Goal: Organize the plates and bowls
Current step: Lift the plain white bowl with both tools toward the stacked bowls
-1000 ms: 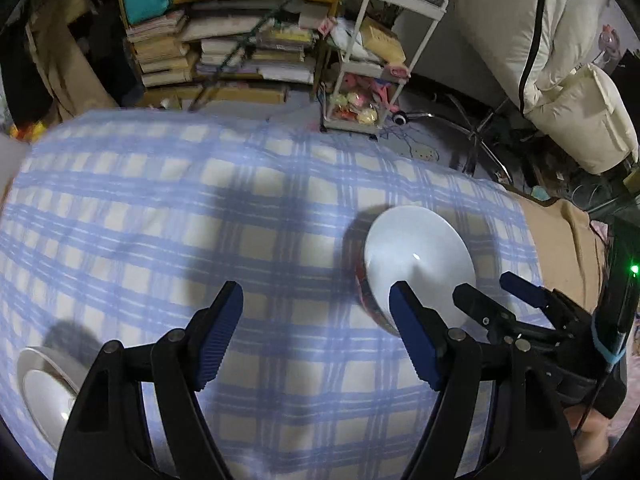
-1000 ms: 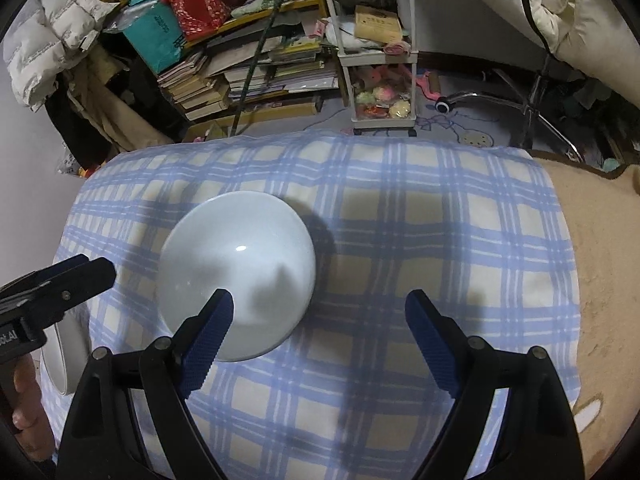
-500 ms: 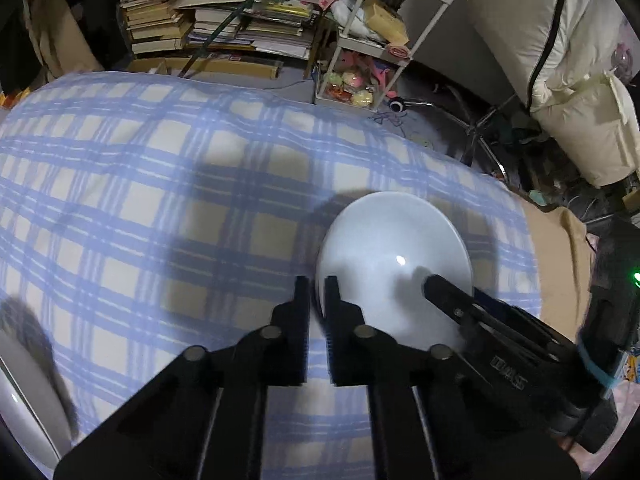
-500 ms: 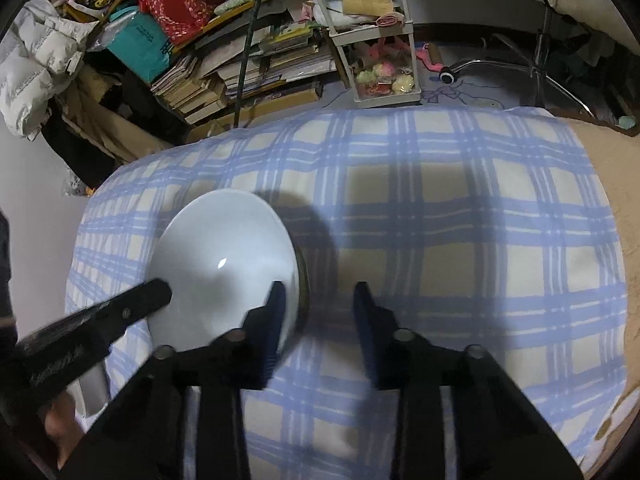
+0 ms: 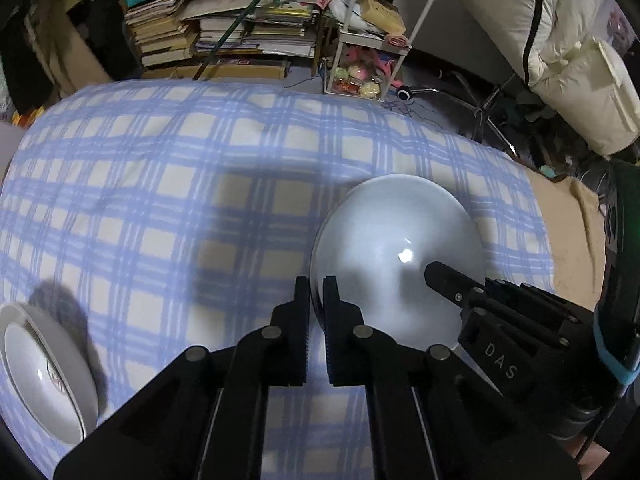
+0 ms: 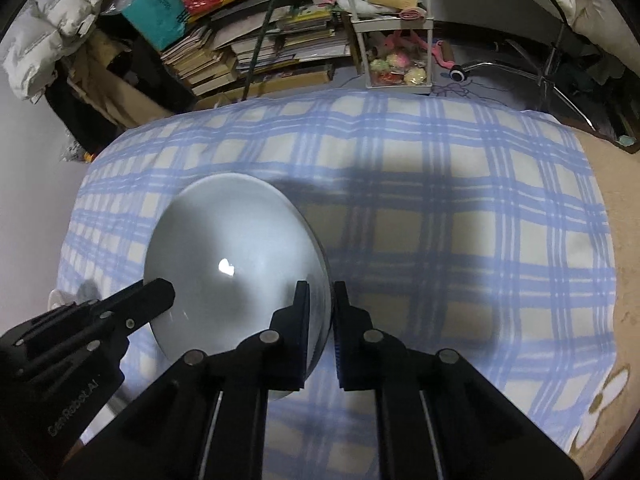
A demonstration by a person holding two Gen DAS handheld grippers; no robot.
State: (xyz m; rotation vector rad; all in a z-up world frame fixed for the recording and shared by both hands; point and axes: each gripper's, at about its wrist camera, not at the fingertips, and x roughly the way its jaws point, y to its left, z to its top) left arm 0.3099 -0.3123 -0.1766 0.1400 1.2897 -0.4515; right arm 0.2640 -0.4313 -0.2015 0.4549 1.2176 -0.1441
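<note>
Now left tongs (image 5: pixel 316 300) and right tongs (image 6: pixel 321 304) each pinch opposite rims of white bowl (image 5: pixel 396 256); second bowl (image 5: pixel 44 372) apart.

- Left wrist view: rides behind left claw (image 5: pixel 316 300), looks forward and down along its fingers, close over blue plaid blanket (image 5: pixel 160 200).
- Right wrist view: rides behind right claw (image 6: pixel 322 304), same forward-down tilt, close, set further right.
- Shared by both: white bowl (image 5: pixel 396 252) (image 6: pixel 236 256), near-centre, seen from opposite rims.
- Each claw caught in other view: right claw at lower right of left view (image 5: pixel 472 296), left claw at lower left of right view (image 6: pixel 120 312).
- Shared background: book stacks (image 5: pixel 224 28) (image 6: pixel 256 48), white cart (image 5: pixel 372 40) (image 6: pixel 396 32).
- Left view only: second white dish (image 5: pixel 40 368), lower left edge.
</note>
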